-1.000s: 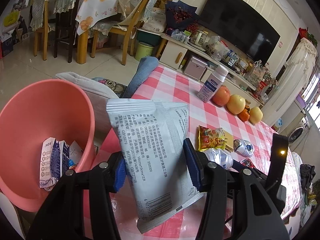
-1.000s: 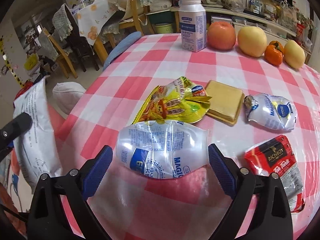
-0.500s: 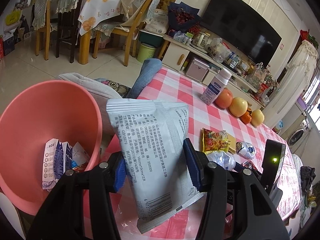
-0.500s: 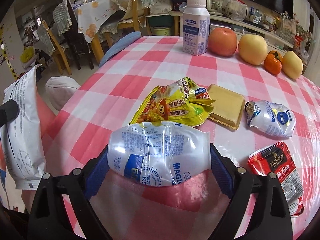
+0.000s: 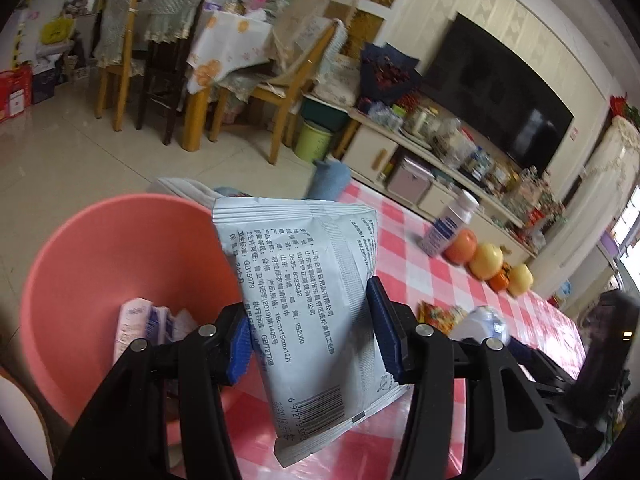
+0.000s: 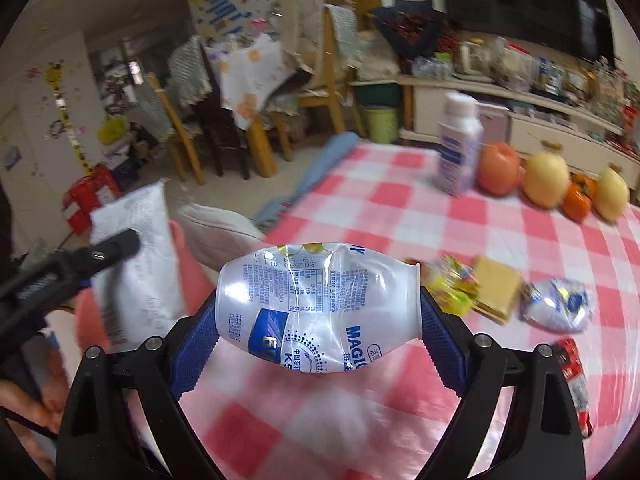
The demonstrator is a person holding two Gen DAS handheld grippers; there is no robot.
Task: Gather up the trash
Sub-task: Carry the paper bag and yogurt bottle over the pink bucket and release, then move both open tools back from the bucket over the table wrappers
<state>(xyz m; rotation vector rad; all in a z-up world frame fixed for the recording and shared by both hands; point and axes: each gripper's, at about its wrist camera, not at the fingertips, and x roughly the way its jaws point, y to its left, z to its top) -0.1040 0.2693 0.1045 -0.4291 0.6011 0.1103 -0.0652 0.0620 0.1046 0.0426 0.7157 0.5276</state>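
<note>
Left wrist view: the left gripper (image 5: 310, 326) clamps a grey-white pouch (image 5: 308, 296) between its blue pads, which press on both of its edges. The pouch stands nearly upright, barcode end down, printed back facing the camera. It hangs at the table's edge, just right of a pink bin (image 5: 100, 272) that sits lower, beside the table (image 5: 404, 248). Some pale cartons (image 5: 138, 326) lie in the bin. Farther along the red-and-white checked cloth stand a white bottle (image 5: 450, 226) and a row of fruit (image 5: 486, 260).

In the right wrist view the right gripper (image 6: 318, 322) grips a crushed white plastic bottle (image 6: 320, 308) end to end, held sideways and lifted clear of the cloth. Behind it on the table lie a yellow wrapper (image 6: 454, 280), a tan square piece (image 6: 498, 286) touching it, a crumpled white-and-blue wrapper (image 6: 558, 306) and, at the right edge, a red-and-black packet (image 6: 574, 384). The pouch and left gripper show at the left of this view, blurred, over the pink of the bin. A hand (image 6: 24, 392) shows at the lower left edge.
</note>
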